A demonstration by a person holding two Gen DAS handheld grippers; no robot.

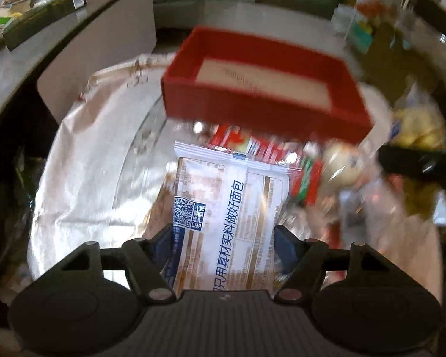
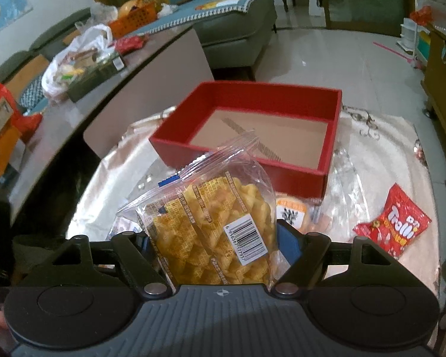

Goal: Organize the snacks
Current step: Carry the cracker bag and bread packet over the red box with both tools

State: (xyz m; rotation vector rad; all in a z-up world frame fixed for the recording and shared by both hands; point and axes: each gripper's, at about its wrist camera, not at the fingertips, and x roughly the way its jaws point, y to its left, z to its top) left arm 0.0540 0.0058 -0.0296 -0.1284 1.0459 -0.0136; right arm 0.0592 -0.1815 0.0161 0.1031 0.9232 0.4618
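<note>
The left hand-held gripper [image 1: 223, 238] pinches a white bread packet [image 1: 226, 217]; the right hand-held gripper [image 2: 212, 238] pinches a clear bag of yellow waffle snacks [image 2: 214, 226]. Both hang just short of the empty red box [image 2: 252, 131] on the desk [image 2: 380, 148]. The slippery film could slide free, or the two packets could collide over the box.

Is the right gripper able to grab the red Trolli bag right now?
Probably not yet. The right gripper is already shut on the waffle snack bag. The Trolli bag lies uncovered off to its right, so nothing else blocks it.
</note>
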